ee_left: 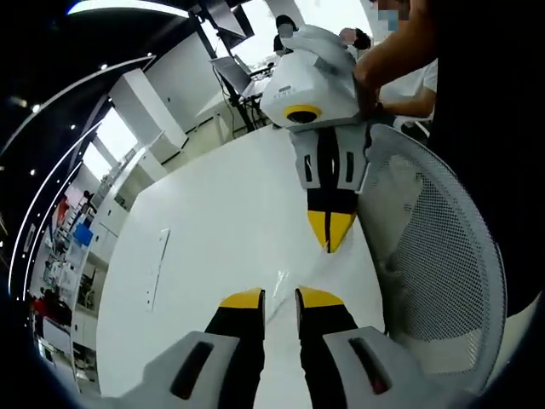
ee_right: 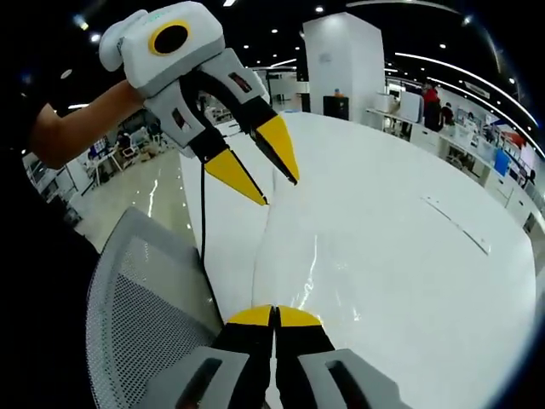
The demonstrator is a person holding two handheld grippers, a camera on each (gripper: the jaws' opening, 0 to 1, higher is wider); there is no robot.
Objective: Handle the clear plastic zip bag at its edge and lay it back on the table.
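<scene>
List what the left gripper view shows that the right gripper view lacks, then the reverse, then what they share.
Left gripper view: the right gripper, jaws shut, and a laptop behind. Right gripper view: the left gripper, jaws open, a black cable, the clear zip bag pinched at its edge. Both: white table, mesh chair.

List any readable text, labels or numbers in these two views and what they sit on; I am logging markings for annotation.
None can be read.
right gripper: faint grey marks on its white housing, too small to read.
left gripper: small red marks on its jaws, blurred.
clear plastic zip bag: no print visible.
white table: no lettering; the thin strip lying on it shows none.
</scene>
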